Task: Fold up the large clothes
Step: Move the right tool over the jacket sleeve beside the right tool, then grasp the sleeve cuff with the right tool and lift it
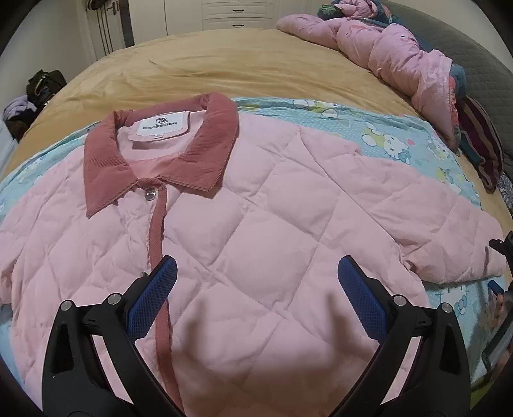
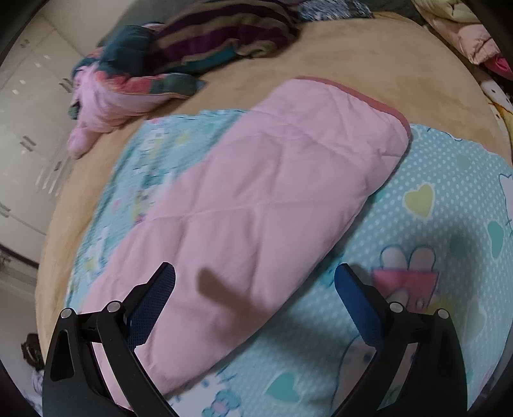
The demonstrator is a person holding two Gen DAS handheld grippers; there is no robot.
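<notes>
A pink quilted jacket [image 1: 256, 205] lies front-up and spread flat on a blue cartoon-print sheet [image 1: 400, 141]. Its dusty-red corduroy collar [image 1: 154, 154] points to the far side, with a white label inside and a buttoned red placket running toward me. My left gripper [image 1: 256, 272] hovers open over the jacket's chest, holding nothing. In the right wrist view one sleeve [image 2: 272, 199] stretches out diagonally, its red-trimmed cuff [image 2: 384, 109] at the far end. My right gripper [image 2: 255, 279] hangs open above the sleeve's near part, with nothing between its blue pads.
A tan blanket [image 1: 240, 67] covers the bed under the sheet. A crumpled pink duvet [image 1: 384, 51] and a striped cloth [image 1: 481, 144] lie along the far right. White drawers [image 1: 237, 12] stand behind the bed. Bags [image 1: 41, 86] sit on the floor at left.
</notes>
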